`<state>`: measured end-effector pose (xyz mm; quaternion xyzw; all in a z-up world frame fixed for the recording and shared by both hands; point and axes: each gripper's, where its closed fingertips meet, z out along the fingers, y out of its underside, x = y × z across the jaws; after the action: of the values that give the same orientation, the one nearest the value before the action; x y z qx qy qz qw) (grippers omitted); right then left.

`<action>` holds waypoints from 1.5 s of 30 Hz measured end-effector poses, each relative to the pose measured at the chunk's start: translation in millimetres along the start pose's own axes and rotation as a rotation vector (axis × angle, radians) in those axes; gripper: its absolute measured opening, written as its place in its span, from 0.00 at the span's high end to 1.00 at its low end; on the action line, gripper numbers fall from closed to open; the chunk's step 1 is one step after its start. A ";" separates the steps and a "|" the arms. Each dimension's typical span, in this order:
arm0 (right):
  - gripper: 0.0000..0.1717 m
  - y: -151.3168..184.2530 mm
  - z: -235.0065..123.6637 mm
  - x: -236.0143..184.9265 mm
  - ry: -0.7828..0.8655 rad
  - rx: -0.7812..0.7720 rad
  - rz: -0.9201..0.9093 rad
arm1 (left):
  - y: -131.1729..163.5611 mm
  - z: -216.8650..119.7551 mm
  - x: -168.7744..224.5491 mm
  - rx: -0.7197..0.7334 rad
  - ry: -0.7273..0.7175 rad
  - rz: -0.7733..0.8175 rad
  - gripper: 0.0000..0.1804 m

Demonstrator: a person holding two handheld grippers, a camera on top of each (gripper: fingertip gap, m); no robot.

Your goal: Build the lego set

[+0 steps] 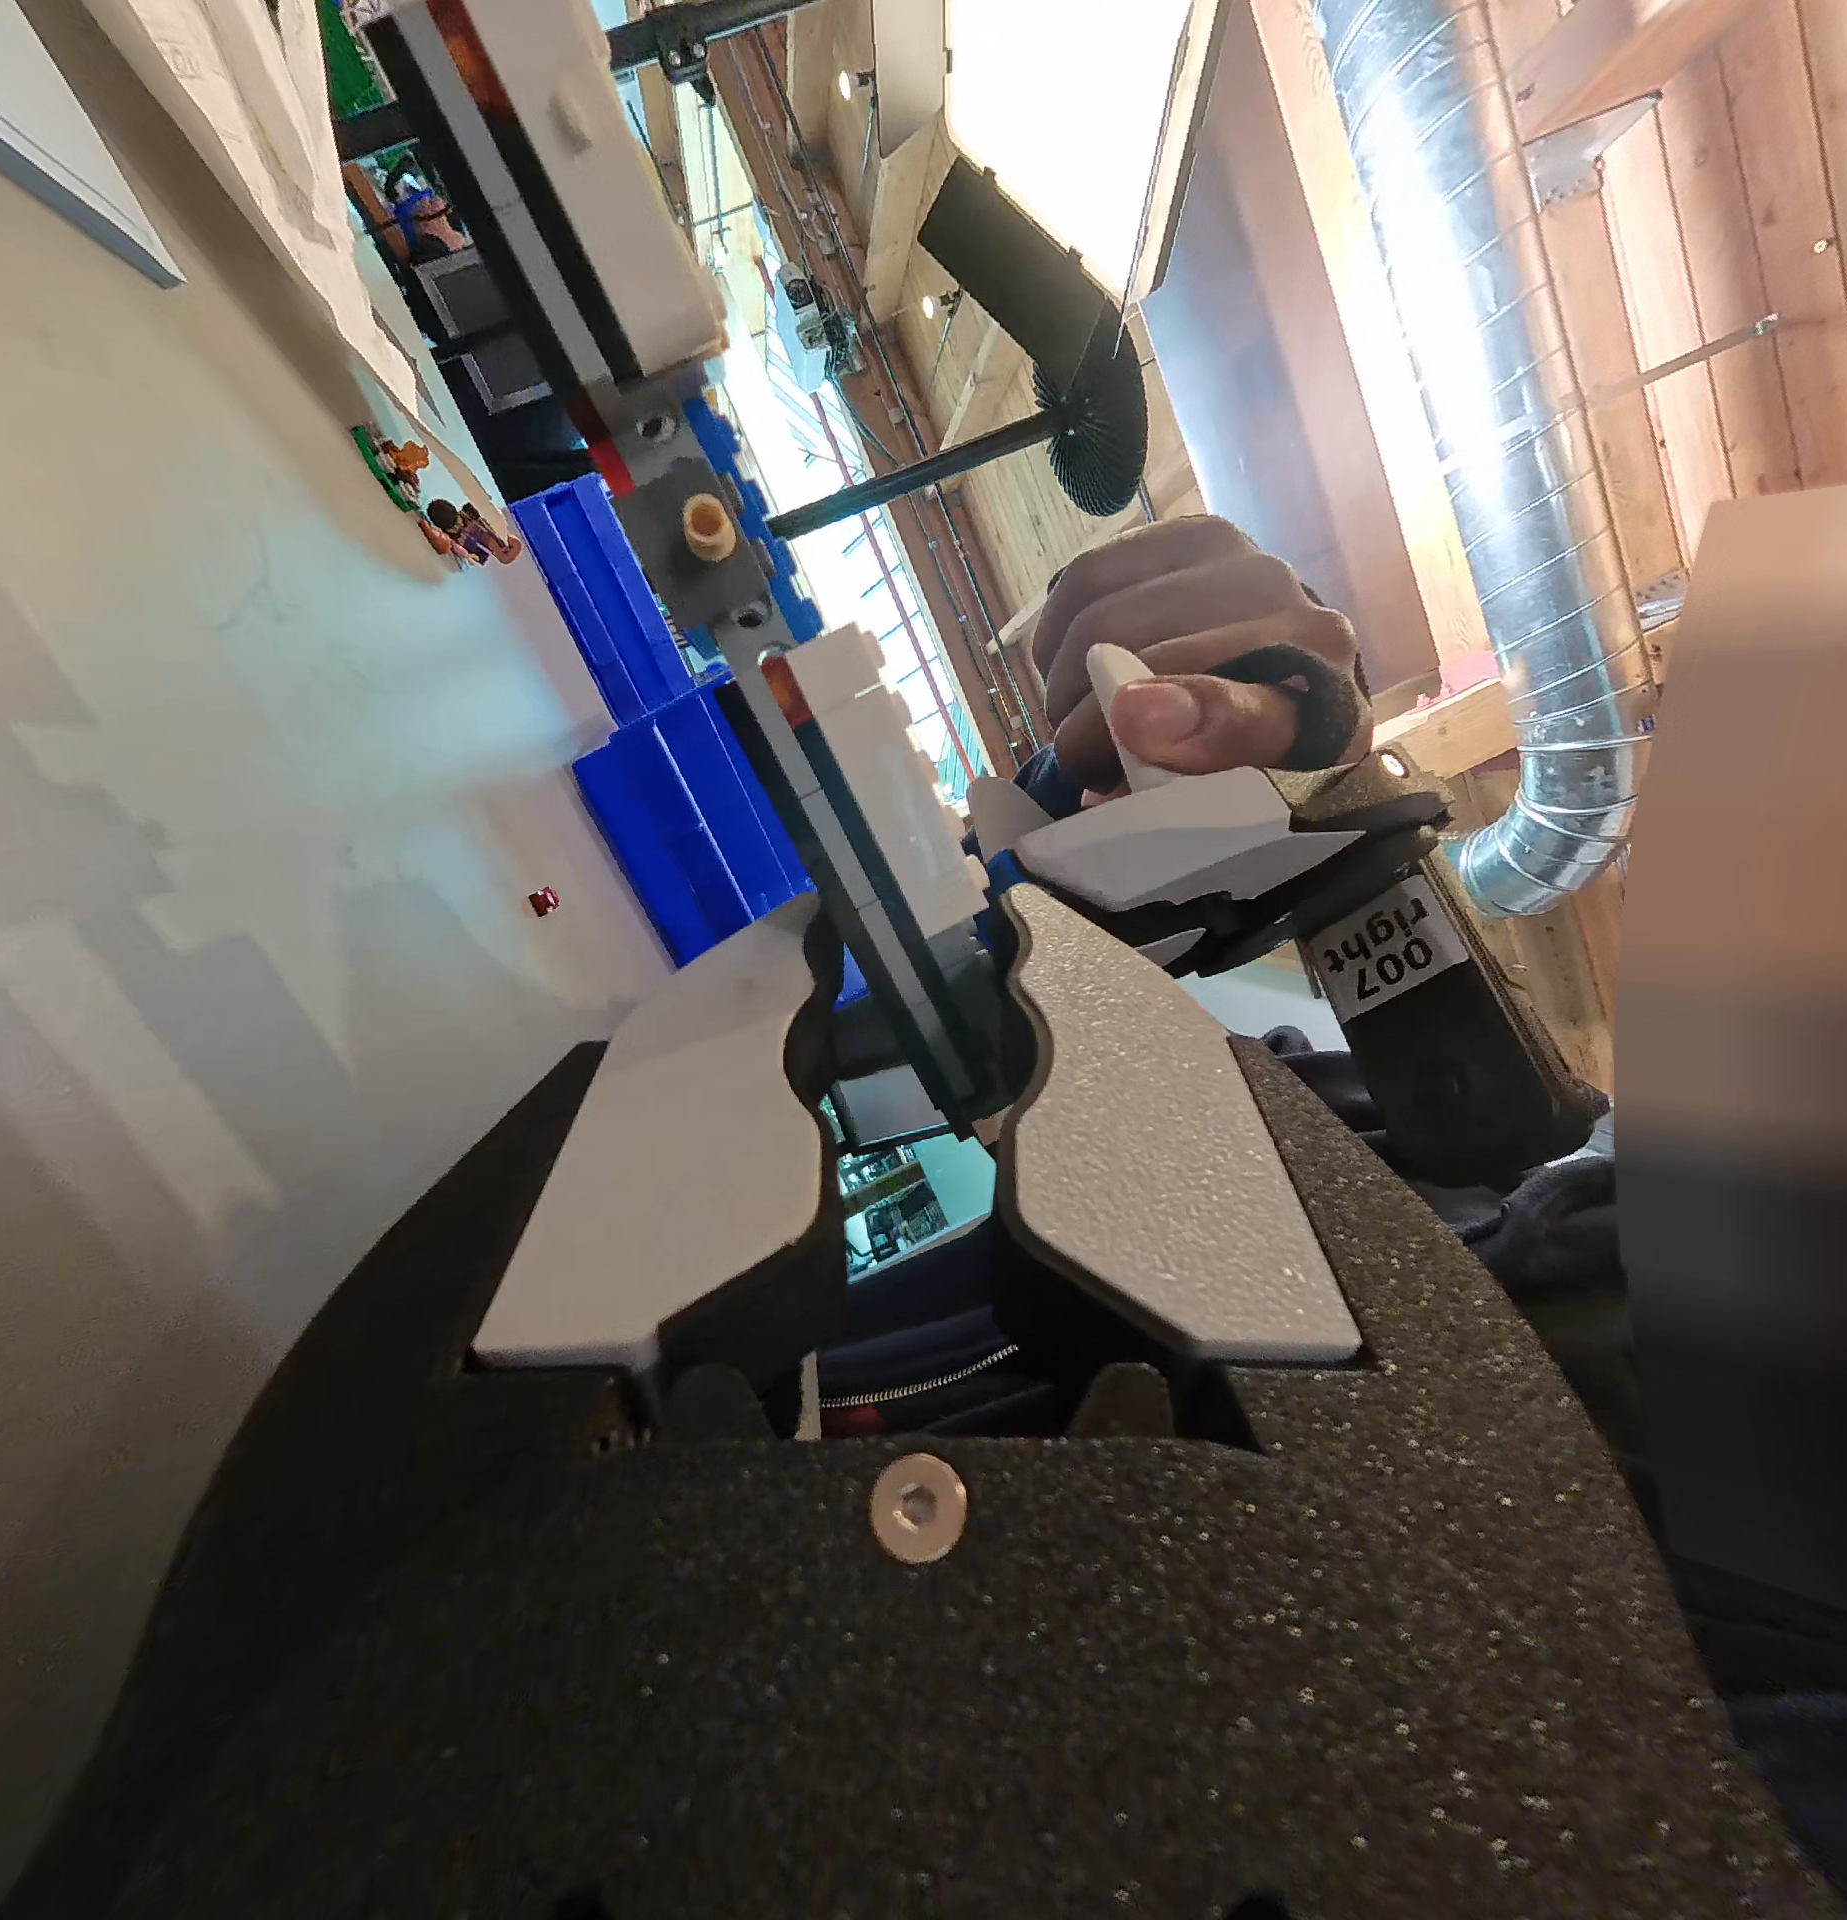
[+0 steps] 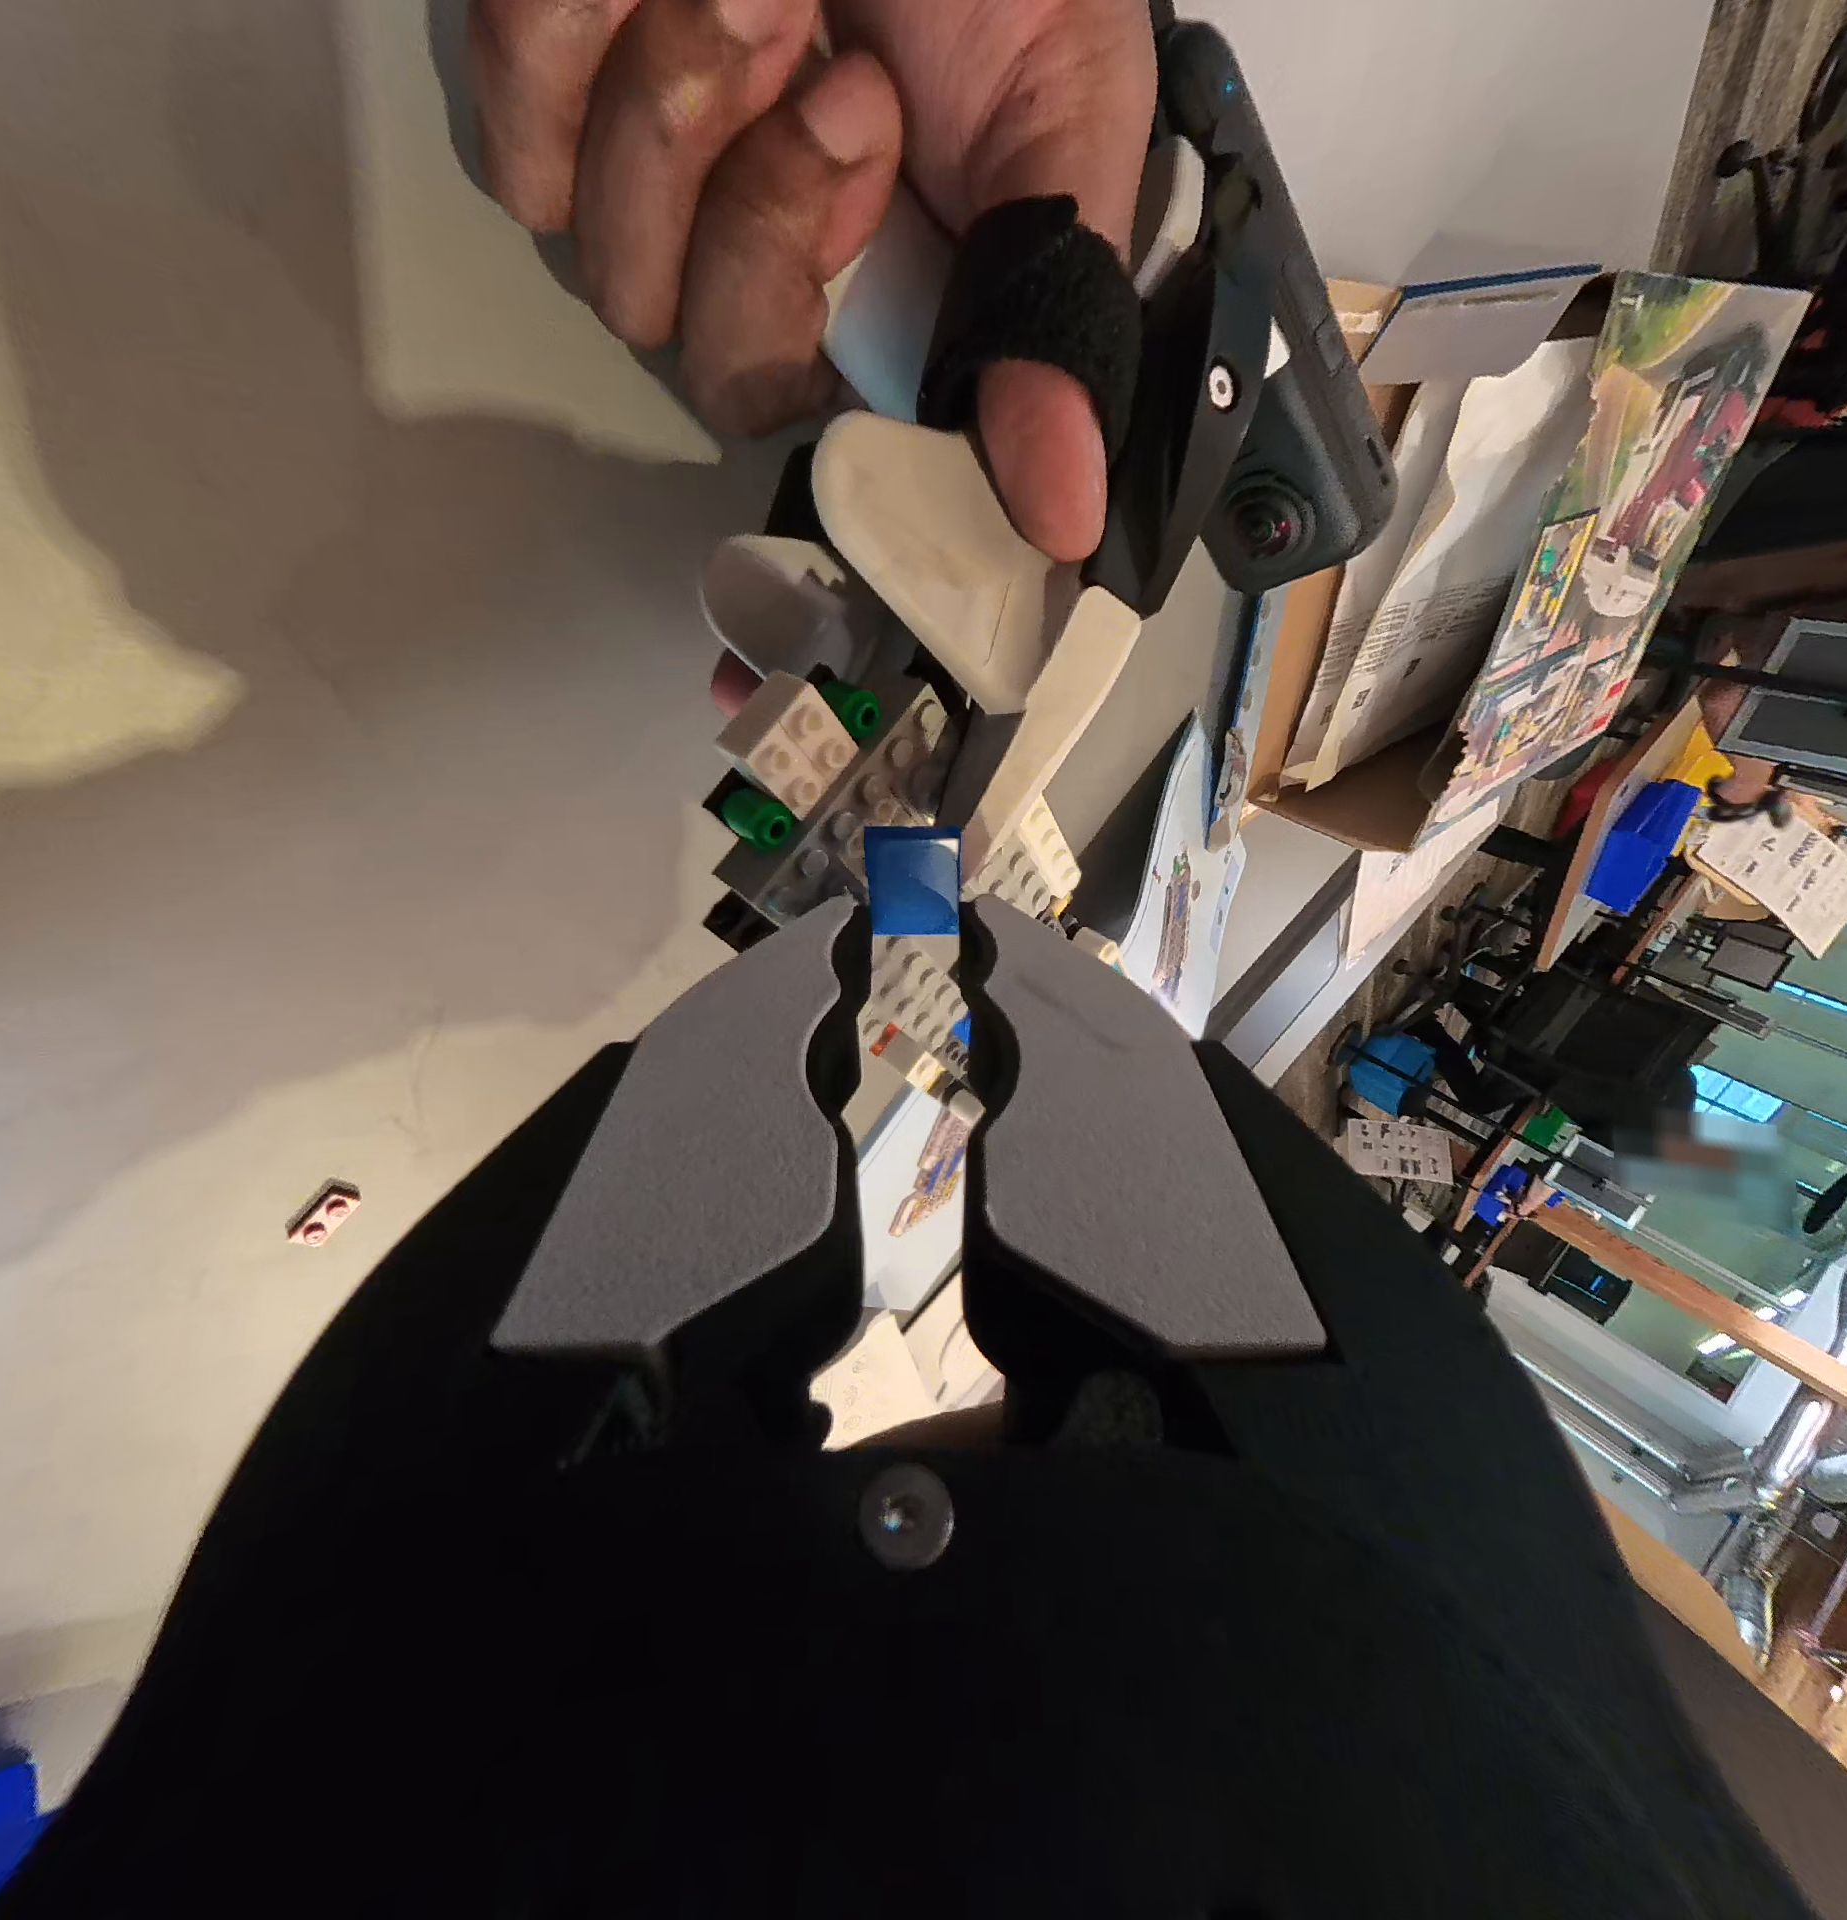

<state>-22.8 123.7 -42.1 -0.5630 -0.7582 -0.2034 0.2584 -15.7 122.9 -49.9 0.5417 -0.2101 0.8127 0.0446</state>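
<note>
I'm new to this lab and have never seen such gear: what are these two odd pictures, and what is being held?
There is no robot here. A person holds a hand-operated two-finger gripper in each hand, and each gripper carries a wide-angle camera looking along its own fingers, so the room appears tilted.

In the left wrist view, the left gripper is closed on a long toy-brick model of grey, black and white bricks; the right hand works the other gripper beside it.

In the right wrist view, the right gripper pinches a small smooth blue piece just in front of the model, with the left hand above.

On the pale table lie a small loose pink brick, blue bins and printed instruction sheets.
</note>
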 end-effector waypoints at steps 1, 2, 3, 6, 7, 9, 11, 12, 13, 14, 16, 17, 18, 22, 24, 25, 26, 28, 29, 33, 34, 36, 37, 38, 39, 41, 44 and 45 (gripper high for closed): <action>0.91 -0.1 0.1 0.4 0.008 -0.001 -0.005 | -0.4 -0.3 0.1 0.004 -0.003 0.005 0.85; 0.91 -0.2 0.2 0.9 0.018 -0.004 -0.009 | -0.8 -0.7 0.2 0.009 -0.004 0.008 0.85; 0.91 0.0 0.0 1.1 0.027 -0.006 -0.012 | -0.9 -0.8 0.3 0.010 -0.005 0.012 0.85; 0.91 0.0 -1.2 1.5 0.046 -0.004 -0.017 | -0.5 -0.4 1.4 0.012 -0.005 0.028 0.85; 0.91 0.1 -1.9 1.4 0.049 -0.003 -0.017 | -0.4 -0.3 1.6 0.013 -0.007 0.036 0.85; 0.91 0.1 -3.0 1.7 0.057 0.002 -0.014 | -0.3 0.2 2.5 0.017 -0.009 0.054 0.85; 0.91 -0.7 -4.5 1.8 0.064 0.012 -0.009 | 0.9 0.9 4.0 0.012 -0.007 0.071 0.85; 0.90 -1.3 -5.4 1.6 0.066 0.018 -0.005 | 1.8 1.3 4.4 0.007 -0.006 0.075 0.85; 0.89 -1.6 -6.4 2.3 0.072 0.023 -0.001 | 2.5 1.5 5.0 0.004 -0.003 0.078 0.85; 0.88 -1.9 -7.2 3.1 0.080 0.027 0.003 | 2.7 1.7 5.7 0.003 0.000 0.081 0.85; 0.88 -2.2 -8.5 3.9 0.091 0.032 0.009 | 2.9 2.1 6.9 0.003 0.005 0.090 0.85; 0.87 -2.3 -9.1 4.3 0.097 0.034 0.013 | 3.5 2.4 7.1 0.000 0.005 0.094 0.85; 0.86 -1.9 -9.6 5.0 0.106 0.034 0.019 | 3.8 2.5 7.2 -0.001 0.004 0.097 0.85; 0.84 5.2 -11.4 6.5 0.134 0.014 0.066 | 3.2 1.9 7.5 0.004 0.004 0.097 0.85; 0.84 9.0 -14.2 5.3 0.138 0.017 0.116 | 2.2 1.3 8.2 0.011 0.009 0.097 0.85; 0.84 11.2 -15.9 4.3 0.141 0.020 0.146 | 1.9 0.9 8.4 0.013 0.010 0.097 0.85; 0.84 12.6 -17.9 3.1 0.143 0.028 0.180 | 1.9 0.9 8.4 0.013 0.010 0.098 0.85; 0.84 12.6 -21.8 -0.4 0.133 0.064 0.267 | 2.7 1.6 8.4 0.008 0.005 0.106 0.85; 0.84 10.8 -23.3 -3.0 0.117 0.093 0.319 | 3.4 2.2 8.2 0.004 0.000 0.114 0.85; 0.80 -0.6 -22.7 -16.3 -0.015 0.233 0.496 | 7.8 5.7 7.4 -0.026 -0.022 0.150 0.85; 0.79 -2.6 -21.0 -18.4 -0.054 0.257 0.533 | 9.1 6.7 7.0 -0.034 -0.027 0.155 0.85; 0.76 -4.8 -17.4 -17.3 -0.097 0.292 0.591 | 11.6 8.0 6.6 -0.050 -0.033 0.163 0.85; 0.75 -5.9 -15.9 -16.5 -0.117 0.307 0.616 | 12.4 8.3 6.5 -0.054 -0.035 0.166 0.85; 0.74 -7.3 -14.8 -15.8 -0.136 0.323 0.639 | 12.8 8.4 6.6 -0.056 -0.036 0.169 0.85; 0.74 -8.5 -13.8 -15.2 -0.153 0.335 0.656 | 12.8 8.2 6.9 -0.056 -0.035 0.171 0.85; 0.76 -11.3 -12.4 -14.2 -0.178 0.358 0.680 | 12.3 7.9 7.7 -0.051 -0.031 0.173 0.85; 0.79 -14.4 -10.8 -15.5 -0.230 0.377 0.718 | 12.5 7.8 8.4 -0.052 -0.026 0.172 0.85; 0.81 -14.5 -10.3 -16.3 -0.245 0.379 0.730 | 12.8 7.9 8.3 -0.054 -0.027 0.173 0.85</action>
<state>-31.3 101.2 -44.3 -0.7571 -0.5583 0.1127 0.3201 -16.0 106.9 -43.6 0.5309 -0.2784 0.8003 -0.0141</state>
